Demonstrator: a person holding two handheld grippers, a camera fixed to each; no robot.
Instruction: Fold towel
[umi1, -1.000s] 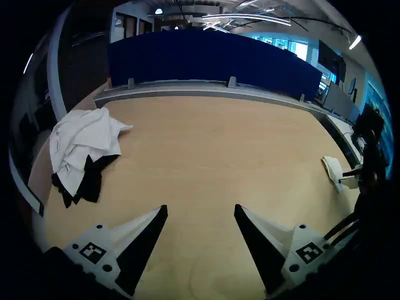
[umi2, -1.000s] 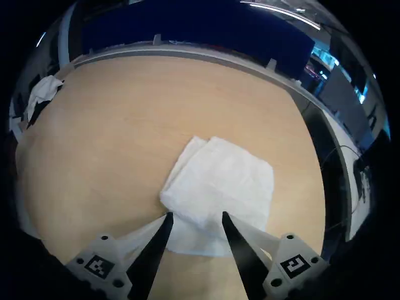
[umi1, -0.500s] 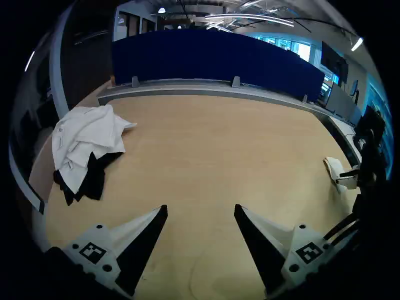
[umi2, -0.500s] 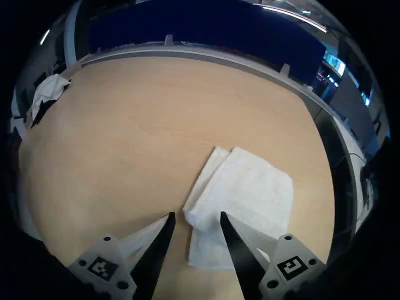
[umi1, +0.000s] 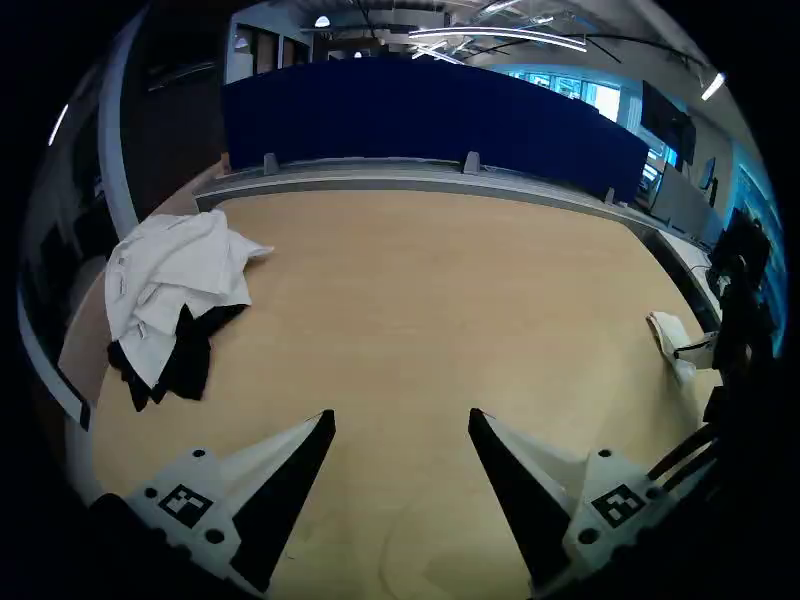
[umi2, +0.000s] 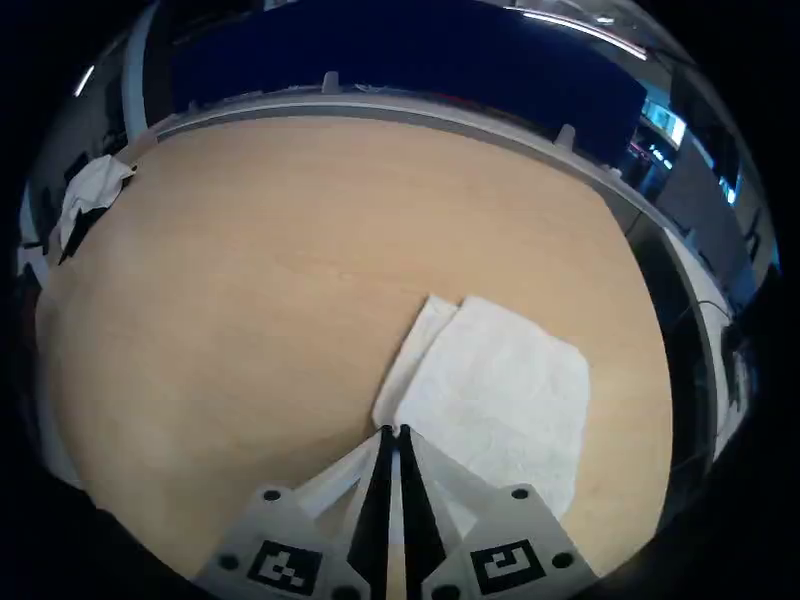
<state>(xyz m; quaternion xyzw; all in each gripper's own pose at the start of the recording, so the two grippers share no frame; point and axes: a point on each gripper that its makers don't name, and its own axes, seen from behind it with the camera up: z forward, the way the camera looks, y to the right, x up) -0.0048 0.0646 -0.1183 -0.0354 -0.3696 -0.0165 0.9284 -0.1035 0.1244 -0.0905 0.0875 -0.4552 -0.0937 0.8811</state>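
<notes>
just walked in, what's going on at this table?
A person is folding a towel with two handheld tools. The right tool is pinched shut on the near corner of the white towel, which lies already folded over on the wooden table. The left tool hangs open above bare tabletop, holding nothing. A pile of white and black clothes sits near the table's edge, untouched.

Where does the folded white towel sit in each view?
Left gripper view: towel at the far right, mid-height.
Right gripper view: towel at lower centre-right.
Shared landmark: white-and-black clothes pile, at left in both.
</notes>
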